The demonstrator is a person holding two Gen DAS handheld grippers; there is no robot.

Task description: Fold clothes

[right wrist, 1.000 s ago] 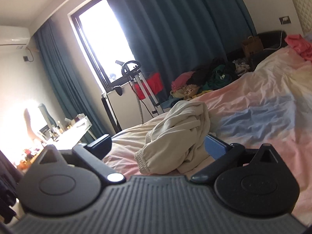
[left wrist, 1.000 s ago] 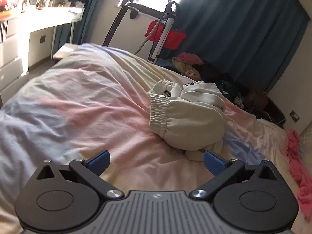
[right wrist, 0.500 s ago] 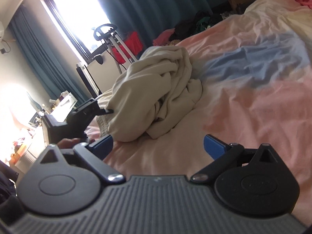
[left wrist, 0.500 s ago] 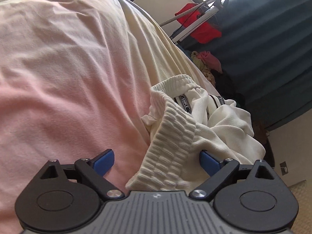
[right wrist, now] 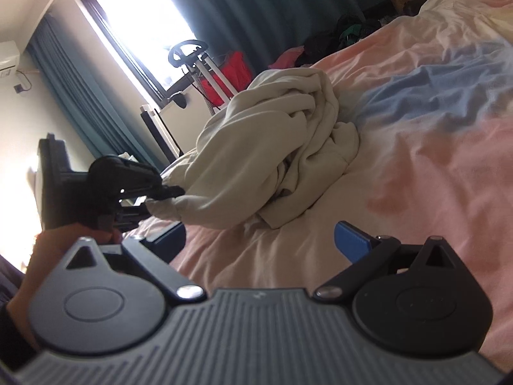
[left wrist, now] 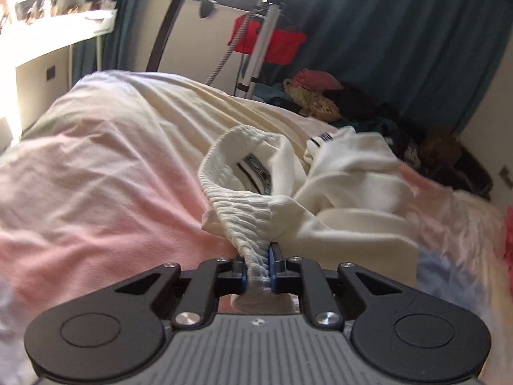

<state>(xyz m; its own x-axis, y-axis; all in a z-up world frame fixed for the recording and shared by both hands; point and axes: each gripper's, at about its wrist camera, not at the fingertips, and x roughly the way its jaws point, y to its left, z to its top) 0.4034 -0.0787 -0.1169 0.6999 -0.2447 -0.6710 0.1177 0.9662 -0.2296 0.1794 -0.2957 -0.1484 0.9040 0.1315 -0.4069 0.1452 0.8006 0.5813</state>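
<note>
Here, label by label:

Garment: cream sweatpants [left wrist: 336, 199], crumpled in a heap on the bed [left wrist: 96, 192], near the middle of the pink, cream and blue sheet; ribbed elastic waistband [left wrist: 243, 211] pulled out toward the near side.

Left gripper [left wrist: 259, 272]: shut down tight on the waistband, blue pads pinching a bunched fold of the ribbing; seen from the right wrist view as a dark gripper [right wrist: 150, 192] biting the heap's left edge, with the person's hand [right wrist: 64, 243] behind it.

Right gripper [right wrist: 259, 240]: jaws spread wide, nothing between them, poised just above bare sheet on the near side of the heap, not touching the cloth.

Handling: soft, limp, fairly thick knit; likely light but bulky, sagging and trailing when lifted; not slippery, not fragile. Ribbed elastic probably the firmest part, giving a secure pinch.

Where to take hold: a second point on the same waistband, well apart from the left grip, so as to stretch it flat; legs tangled within the heap, ends not discernible.

Risk: catching the sheet along with the cloth, or pinching two layers at once.

Surroundings: pile of other clothes [left wrist: 320, 96] beyond the far edge of the bed, dark curtain [left wrist: 400, 32] behind.
</note>
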